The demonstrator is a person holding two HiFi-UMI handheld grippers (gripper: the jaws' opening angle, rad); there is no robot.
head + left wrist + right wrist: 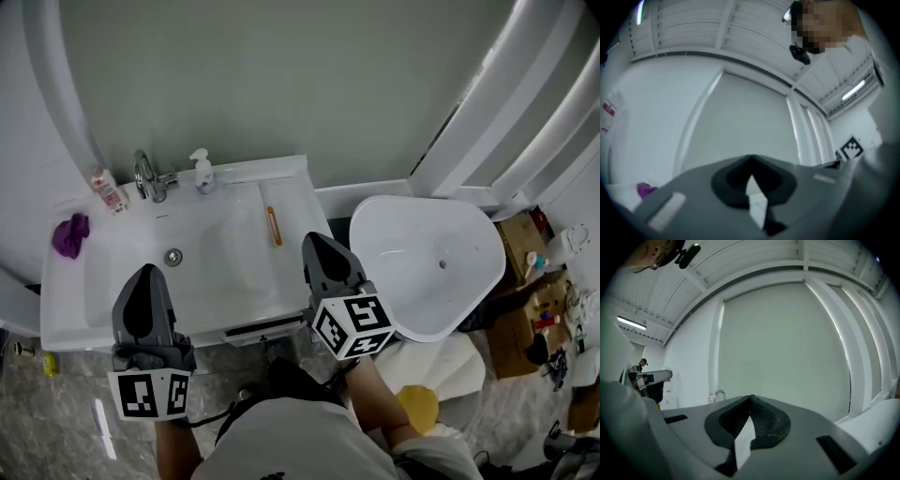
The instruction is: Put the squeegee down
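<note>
Squeegee (273,226) — orange, lying flat on the right ledge of the white sink (216,277), near the right gripper (315,240) at its 10 o'clock, touching neither gripper. Print on the red-labelled bottle (108,188) too small to read. Grey wall, marbled floor (75,394). Tap (148,176) and pump bottle (202,172) at the sink's 12; purple cloth (71,234) at 9; white tub (431,267) at 3. Left gripper (146,272) and right alike — fingers pressed together, nothing between.

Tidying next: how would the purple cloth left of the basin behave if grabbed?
The purple cloth lies crumpled, so it is probably limp and light and would sag from a pinch. Pushed on the glossy white sink top, it would likely bunch or slide.
</note>
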